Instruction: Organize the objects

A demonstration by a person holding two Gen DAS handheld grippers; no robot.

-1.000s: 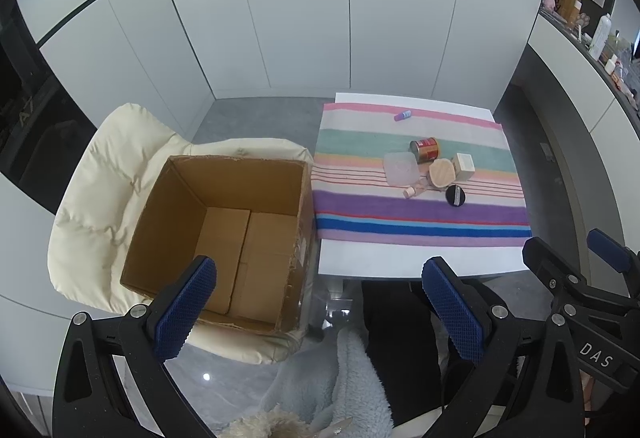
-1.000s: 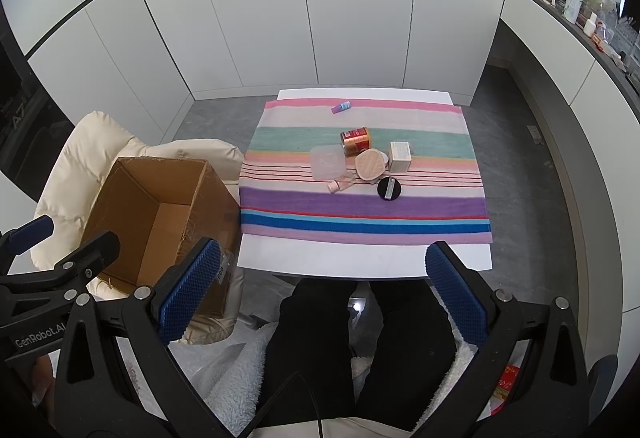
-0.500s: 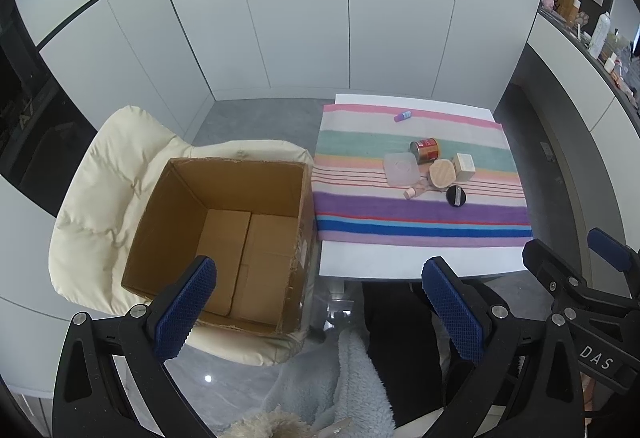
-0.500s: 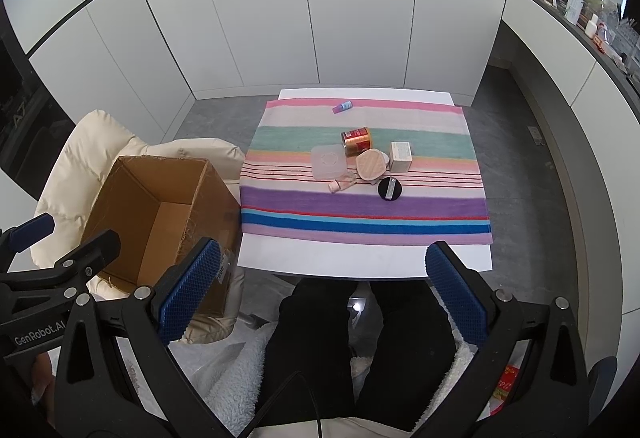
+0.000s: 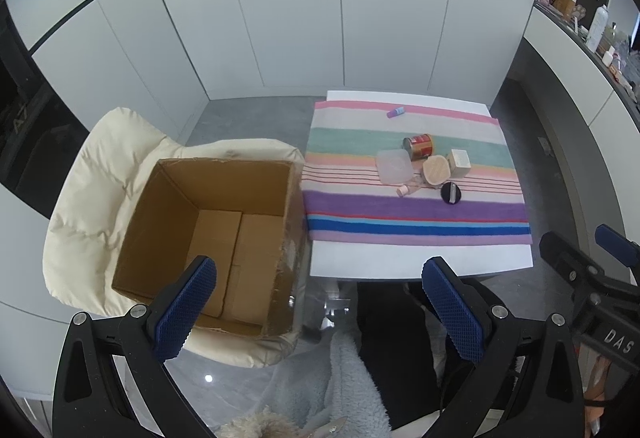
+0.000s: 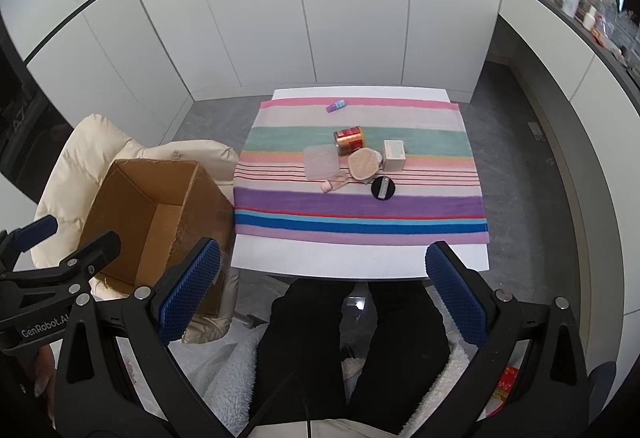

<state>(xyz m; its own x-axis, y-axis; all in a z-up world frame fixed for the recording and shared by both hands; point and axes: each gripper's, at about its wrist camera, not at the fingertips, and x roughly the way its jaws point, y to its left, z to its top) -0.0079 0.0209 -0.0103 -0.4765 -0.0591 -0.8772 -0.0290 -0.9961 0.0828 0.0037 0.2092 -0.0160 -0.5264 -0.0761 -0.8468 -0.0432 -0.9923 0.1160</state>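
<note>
Reach comes first: I hold the left gripper (image 5: 320, 298) and right gripper (image 6: 322, 288) high above my lap, both jaws released and empty. The objects cluster mid-cloth on the worktop (image 6: 360, 258): red can (image 6: 349, 140), clear lid (image 6: 320, 161), tan compact (image 6: 363, 165), white box (image 6: 394, 155), black puff (image 6: 383, 188). I'd take the puff first; it lies apart. The cardboard box (image 5: 208, 234) sits open on the cream chair (image 5: 100, 166) to my left; its near wall could snag a low carry.

Black plastic left gripper (image 5: 320, 302) and right gripper (image 6: 322, 288), blue ridged pads (image 6: 190, 292), silver screws; person's black trousers (image 6: 304, 342), white fleece.
</note>
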